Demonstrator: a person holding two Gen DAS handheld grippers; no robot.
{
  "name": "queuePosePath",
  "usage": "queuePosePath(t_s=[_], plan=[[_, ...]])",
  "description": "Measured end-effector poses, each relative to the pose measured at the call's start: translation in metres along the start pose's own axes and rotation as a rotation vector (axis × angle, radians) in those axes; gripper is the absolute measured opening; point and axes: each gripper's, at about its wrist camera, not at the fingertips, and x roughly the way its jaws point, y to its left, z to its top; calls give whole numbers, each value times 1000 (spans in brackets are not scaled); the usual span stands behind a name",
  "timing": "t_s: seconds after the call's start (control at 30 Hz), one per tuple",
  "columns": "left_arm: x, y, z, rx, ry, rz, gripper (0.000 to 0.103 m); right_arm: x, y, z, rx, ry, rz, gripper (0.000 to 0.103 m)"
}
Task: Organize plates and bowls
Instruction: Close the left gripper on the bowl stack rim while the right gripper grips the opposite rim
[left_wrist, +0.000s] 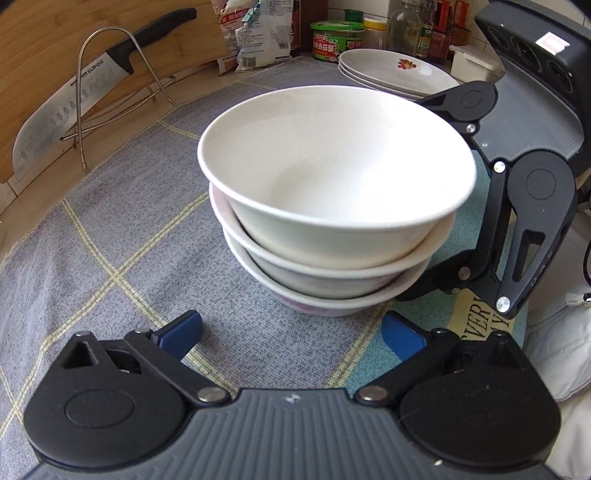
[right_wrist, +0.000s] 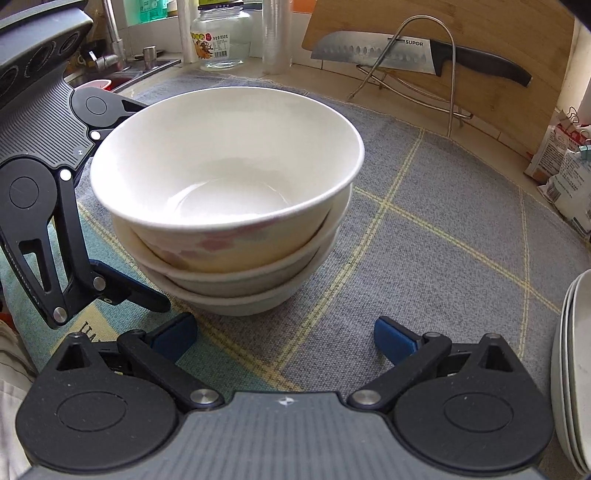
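Both claws stand wide apart, holding and touching nothing. The left claw (left_wrist: 291, 332) has bare cloth (left_wrist: 110, 258) between its blue pads; the stack of three bowls (left_wrist: 332, 192) sits just ahead of it. The right claw (right_wrist: 284, 332) faces the same stack from the other side, its plates (right_wrist: 576, 369) at its right edge. The knife (right_wrist: 388, 55) beyond reads SUPOR. Open cloth lies right of the right claw.
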Motion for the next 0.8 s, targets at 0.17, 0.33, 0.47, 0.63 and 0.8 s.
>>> queuePosePath(t_s=[0.17, 0.33, 0.47, 0.63, 0.8], plan=[[4, 4, 5, 26, 7, -18, 103, -2, -1, -3, -18, -20, 13, 103], [4, 6, 5, 50, -10, -33, 103, -2, -3, -6, -34, -49, 25, 103], [5, 6, 5, 62, -22, -41, 103, 0, -5, -3, -47, -47, 35, 103], [6, 7, 6, 81, -31, -55, 103, 2, -6, 3, -54, -33, 40, 103], [7, 12, 9, 114, -32, -81, 102, 5, -7, 9, -62, -10, 45, 103]])
